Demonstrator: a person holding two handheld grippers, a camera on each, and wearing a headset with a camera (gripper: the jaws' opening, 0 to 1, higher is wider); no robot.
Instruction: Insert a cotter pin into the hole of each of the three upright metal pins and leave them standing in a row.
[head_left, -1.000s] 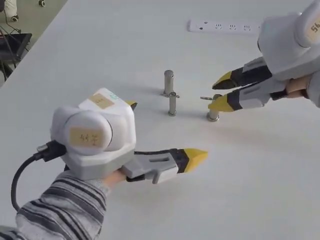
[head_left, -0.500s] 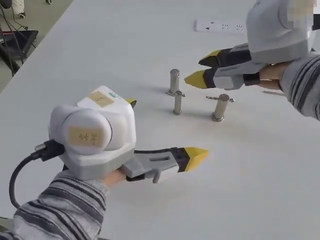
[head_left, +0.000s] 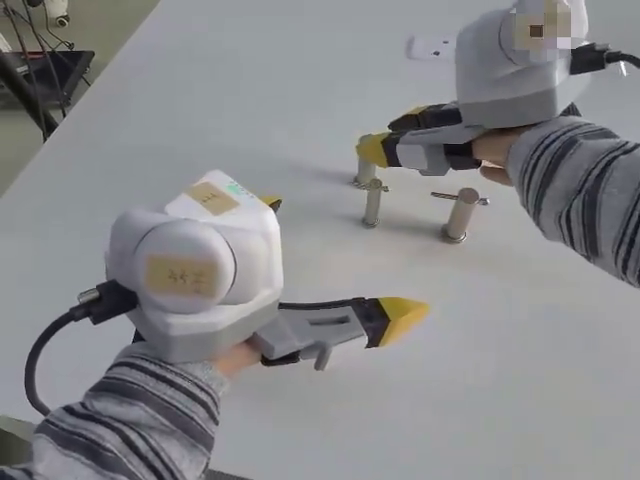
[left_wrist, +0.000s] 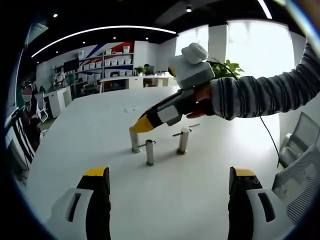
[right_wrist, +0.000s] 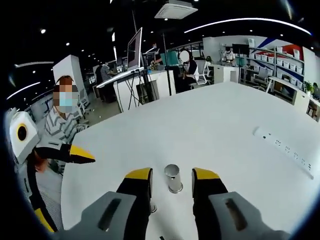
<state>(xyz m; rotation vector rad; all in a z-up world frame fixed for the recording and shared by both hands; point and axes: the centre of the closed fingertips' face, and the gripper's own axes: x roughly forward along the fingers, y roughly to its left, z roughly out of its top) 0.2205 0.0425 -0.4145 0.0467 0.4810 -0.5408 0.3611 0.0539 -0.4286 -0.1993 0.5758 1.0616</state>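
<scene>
Workbench (head_left: 180, 110), white; items listed from my end outward.
Left gripper (left_wrist: 169, 175): jaws spread wide, nothing held, low over the bench near me.
Middle pin (head_left: 373, 205): upright, cotter pin (head_left: 376, 185) through its head.
Right-hand pin (head_left: 458, 217): upright, second cotter pin (head_left: 461, 197) crossing near its top.
Far pin (left_wrist: 134, 141): upright, no cotter that I can make out.
Right gripper (right_wrist: 172, 176): jaws at a narrow gap, straddling the far pin, clear on both sides, carrying nothing.
Step, as I judge it: two pins done, third outstanding. The next move calls for a cotter, which I cannot locate, and care not to topple the middle pin just beside.
Power strip (head_left: 432, 47): beyond, well apart.
</scene>
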